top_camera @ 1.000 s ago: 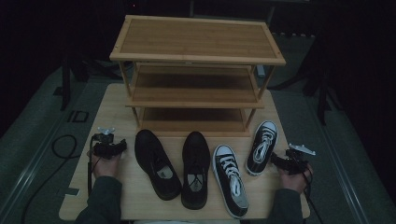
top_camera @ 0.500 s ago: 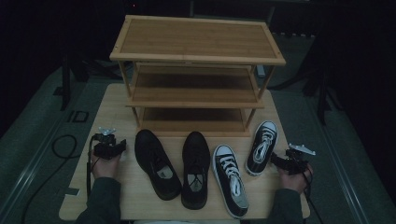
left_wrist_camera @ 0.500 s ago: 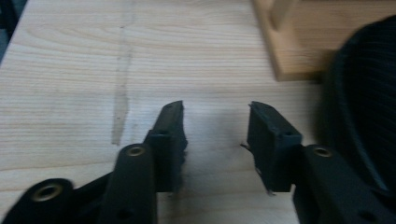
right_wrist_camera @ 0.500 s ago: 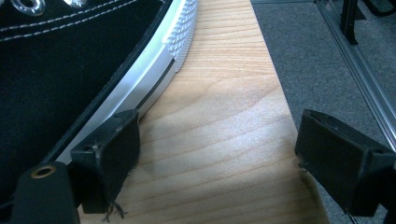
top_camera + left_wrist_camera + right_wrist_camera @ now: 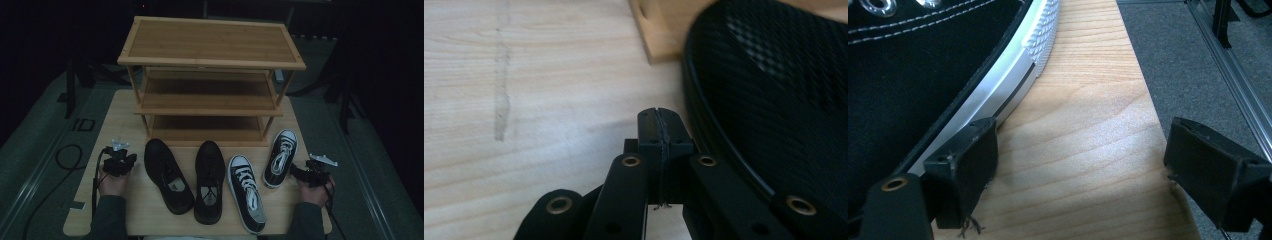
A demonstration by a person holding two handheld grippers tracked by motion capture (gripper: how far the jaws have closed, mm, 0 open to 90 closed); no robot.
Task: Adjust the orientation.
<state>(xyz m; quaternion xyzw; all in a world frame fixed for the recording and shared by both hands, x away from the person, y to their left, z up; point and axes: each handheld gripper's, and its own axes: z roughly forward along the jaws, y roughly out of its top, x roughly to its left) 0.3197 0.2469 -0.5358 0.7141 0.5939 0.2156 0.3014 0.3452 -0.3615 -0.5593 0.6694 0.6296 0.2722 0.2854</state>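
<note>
- the left hand-held gripper (image 5: 121, 161) sits near the left edge of the worktop (image 5: 125, 115), and the left black shoe (image 5: 167, 175) lies just beside it, toward the middle of the worktop.
- that shoe's long axis runs from the rack (image 5: 210, 80) back toward the person, toe pointing to the rack's bottom shelf and tilted a little outward – so its side, not its heel, faces this gripper.
- in the left gripper view the jaws are pressed flat together with nothing between them; they have just been closing. the gripper (image 5: 659, 125) is clenched on nothing, with the shoe's mesh toe (image 5: 774, 90) close on one side, apart from the tips.
- the right hand-held gripper (image 5: 299, 174) rests at the right edge, beside the heel end of the right sneaker (image 5: 280, 157), which points toward the rack.
- in the right gripper view its jaws stand wide apart, released; one pad (image 5: 965, 165) lies against or just at the sneaker's white sole rim (image 5: 998, 85) – i can't tell if it touches – with bare wood between the pads.
- the other black shoe (image 5: 209, 180) and the other sneaker (image 5: 247, 192) lie between, well apart from both grippers.
- my guess: each hand is nearest its own outer shoe.
</note>
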